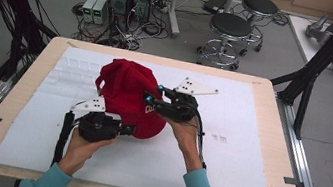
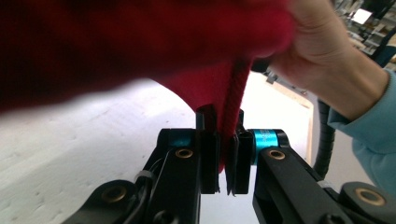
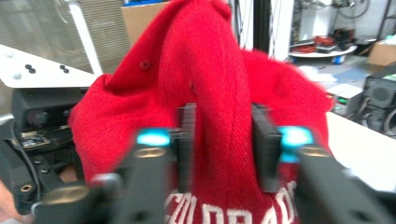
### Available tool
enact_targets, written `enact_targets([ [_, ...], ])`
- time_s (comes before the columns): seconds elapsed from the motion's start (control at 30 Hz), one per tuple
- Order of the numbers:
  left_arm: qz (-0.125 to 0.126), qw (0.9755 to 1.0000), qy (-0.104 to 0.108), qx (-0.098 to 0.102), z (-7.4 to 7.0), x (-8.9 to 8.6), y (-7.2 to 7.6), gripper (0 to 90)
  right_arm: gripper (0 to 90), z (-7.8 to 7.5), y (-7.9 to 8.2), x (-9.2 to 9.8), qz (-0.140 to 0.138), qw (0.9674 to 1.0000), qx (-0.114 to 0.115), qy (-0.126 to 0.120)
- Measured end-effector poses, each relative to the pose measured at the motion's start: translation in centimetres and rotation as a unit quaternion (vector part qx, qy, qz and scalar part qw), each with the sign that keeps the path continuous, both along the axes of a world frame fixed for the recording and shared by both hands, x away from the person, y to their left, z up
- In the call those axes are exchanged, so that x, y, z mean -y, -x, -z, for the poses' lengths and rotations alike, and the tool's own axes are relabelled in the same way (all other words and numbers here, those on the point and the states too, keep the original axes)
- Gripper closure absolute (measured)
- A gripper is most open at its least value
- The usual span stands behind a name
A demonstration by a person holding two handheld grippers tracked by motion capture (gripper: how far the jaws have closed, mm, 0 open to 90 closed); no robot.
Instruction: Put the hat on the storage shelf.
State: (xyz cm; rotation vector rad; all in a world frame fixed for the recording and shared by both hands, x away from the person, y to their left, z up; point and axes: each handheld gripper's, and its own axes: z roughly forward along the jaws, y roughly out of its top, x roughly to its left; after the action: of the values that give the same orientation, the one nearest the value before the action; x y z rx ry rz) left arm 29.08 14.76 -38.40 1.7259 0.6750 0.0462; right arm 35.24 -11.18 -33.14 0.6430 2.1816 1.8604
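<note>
Red knitted fabric of a cap, lettered in white and raised off the white foam sheet, is clamped at its edge by the left gripper. A fold is straddled by the right gripper, whose jaws seem to be loosening, though blur hinders certainty. Judged so, a handover is half done; release remains.

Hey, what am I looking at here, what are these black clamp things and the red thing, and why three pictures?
A person sits at a table covered by a white sheet and holds a hand-held clamp, called a gripper, in each hand. One picture looks down from above; the other two come from cameras riding on each gripper, looking along its black jaws. The red thing is a knit cap with white lettering. The left gripper is shut on a fold of the cap's edge. The right gripper has the cap's cloth between its jaws, which stand apart.
</note>
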Motion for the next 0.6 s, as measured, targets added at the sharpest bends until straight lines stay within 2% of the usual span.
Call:
enact_targets([
  [0.03,0.000,1.0000,0.000,0.000,0.0,0.0,0.0,85.3,53.8,0.0,0.0,0.0,0.000,1.0000,0.000,0.000],
  [0.07,-0.004,1.0000,-0.002,0.000,0.0,-0.1,0.0,85.3,43.8,-0.1,0.1,0.0,0.009,0.9999,0.003,0.004],
  [0.13,-0.009,1.0000,0.001,0.002,-0.2,-0.5,-0.1,85.4,16.5,-0.2,0.3,-0.1,0.042,0.9988,0.011,0.024],
  [0.17,-0.009,1.0000,0.001,0.002,-0.2,-0.5,-0.1,85.3,16.5,-0.2,0.3,-0.1,0.042,0.9988,0.011,0.024],
  [0.2,-0.011,0.9999,-0.001,0.005,-0.3,-0.7,-0.1,85.3,11.1,-0.2,0.4,0.1,0.053,0.9979,0.011,0.035],
  [0.3,-0.018,0.9998,-0.002,0.007,-0.4,-0.9,-0.1,85.4,9.0,-0.2,0.5,0.5,0.059,0.9973,0.009,0.044],
  [0.33,-0.026,0.9996,-0.004,0.012,-0.5,-1.3,-0.2,85.4,8.4,-0.3,0.7,0.9,0.063,0.9964,0.008,0.057],
  [0.43,-0.033,0.9993,-0.007,0.016,-0.9,-1.7,-0.2,85.3,8.4,-0.4,0.9,1.3,0.059,0.9961,0.000,0.066],
  [0.53,-0.045,0.9980,-0.025,0.036,-2.1,-2.5,-0.4,85.3,8.4,-0.3,1.8,2.8,0.067,0.9946,-0.004,0.080],
  [0.57,-0.045,0.9980,-0.025,0.036,-2.1,-2.5,-0.4,85.3,8.4,-0.3,1.8,2.8,0.067,0.9946,-0.004,0.080],
  [0.6,-0.048,0.9974,-0.033,0.044,-2.6,-2.7,-0.6,85.3,8.4,-0.2,1.9,3.1,0.070,0.9943,-0.003,0.081],
])
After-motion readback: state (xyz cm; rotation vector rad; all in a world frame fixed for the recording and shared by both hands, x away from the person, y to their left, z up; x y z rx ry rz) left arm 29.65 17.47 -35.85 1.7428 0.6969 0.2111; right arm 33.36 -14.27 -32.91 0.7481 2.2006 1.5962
